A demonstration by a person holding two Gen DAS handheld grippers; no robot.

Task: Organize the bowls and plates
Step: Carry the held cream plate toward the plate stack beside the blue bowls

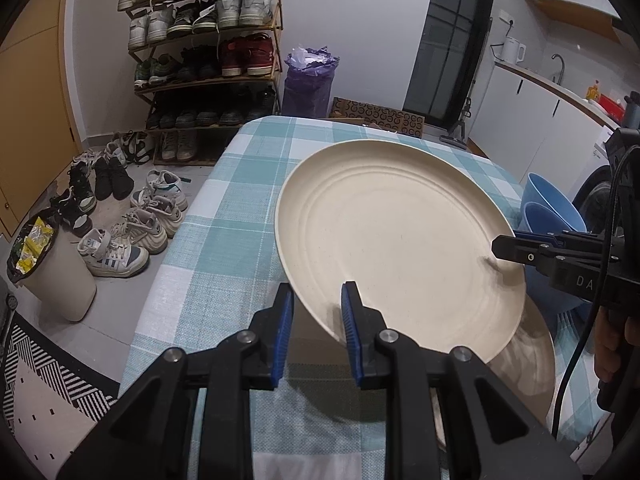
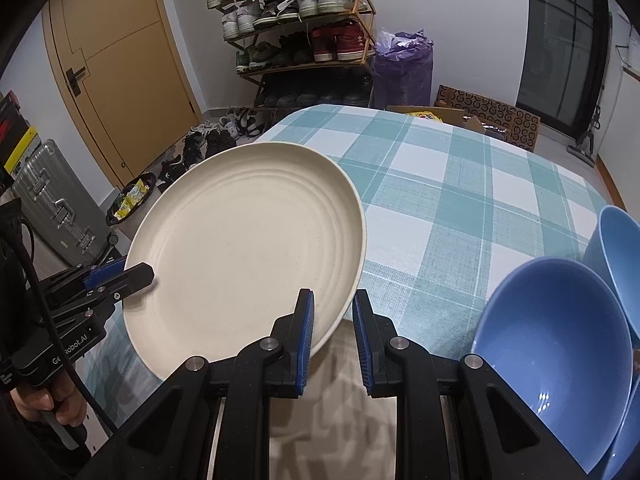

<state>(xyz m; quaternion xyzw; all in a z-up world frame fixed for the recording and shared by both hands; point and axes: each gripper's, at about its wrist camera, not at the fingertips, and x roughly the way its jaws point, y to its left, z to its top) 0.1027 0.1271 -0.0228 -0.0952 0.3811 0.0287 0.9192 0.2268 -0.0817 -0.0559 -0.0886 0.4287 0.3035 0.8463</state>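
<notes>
A cream plate (image 1: 396,240) is held tilted above the checked table; it also shows in the right wrist view (image 2: 244,244). My left gripper (image 1: 316,332) has its jaws astride the plate's near rim with a gap, so it is open. My right gripper (image 2: 334,336) likewise straddles the rim on the other side, open. Each gripper shows in the other view, the right gripper (image 1: 520,252) and the left gripper (image 2: 120,276), lying over the rim. A second cream plate (image 1: 528,360) lies on the table beneath. Two blue bowls (image 2: 556,336) stand at the right.
The table (image 2: 460,184) has a teal and white checked cloth. A shoe rack (image 1: 204,52), loose shoes (image 1: 128,216) and a bin (image 1: 52,272) stand on the floor to the left. A kitchen counter (image 1: 560,88) is at the far right.
</notes>
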